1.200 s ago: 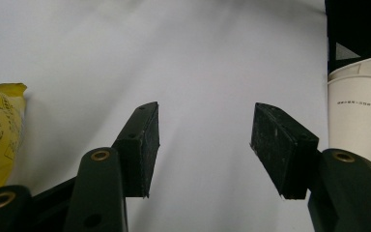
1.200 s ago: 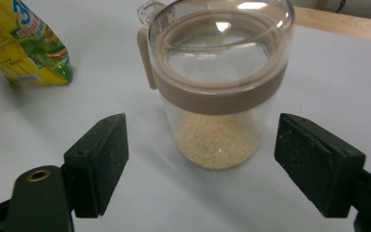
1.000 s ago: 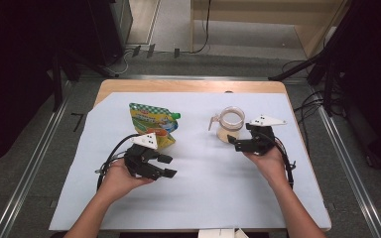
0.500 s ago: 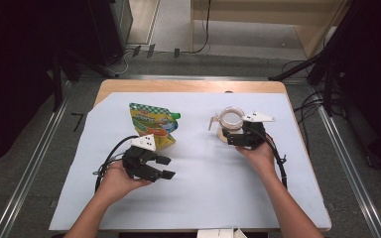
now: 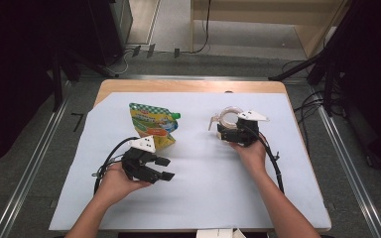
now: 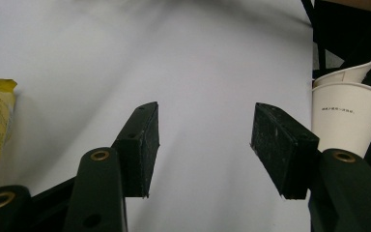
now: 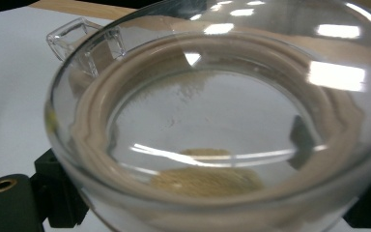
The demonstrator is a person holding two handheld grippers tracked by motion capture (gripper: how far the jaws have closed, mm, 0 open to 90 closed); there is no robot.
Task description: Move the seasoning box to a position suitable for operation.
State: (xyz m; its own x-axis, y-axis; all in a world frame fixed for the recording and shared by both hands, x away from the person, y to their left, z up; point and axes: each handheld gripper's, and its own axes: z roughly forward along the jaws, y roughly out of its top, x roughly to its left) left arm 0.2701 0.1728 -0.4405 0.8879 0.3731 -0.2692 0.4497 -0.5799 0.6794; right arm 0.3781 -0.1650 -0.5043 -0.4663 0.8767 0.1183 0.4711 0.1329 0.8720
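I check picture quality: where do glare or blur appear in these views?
Right gripper view: ceiling lights glare on the clear glass jug, its near rim blurred. Left gripper view: the jaws are sharp, the paper cup legible. High view: even light, dark surroundings.

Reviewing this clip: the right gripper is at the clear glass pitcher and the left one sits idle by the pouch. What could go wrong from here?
1. The glass pitcher sits between the right gripper's jaws; smooth, curved glass might slip or tip under a squeeze.
2. A little tan powder lies in its bottom and could spill if it tilts.
3. The left gripper hangs open with a paper cup near one jaw; a careless swing could knock it over.
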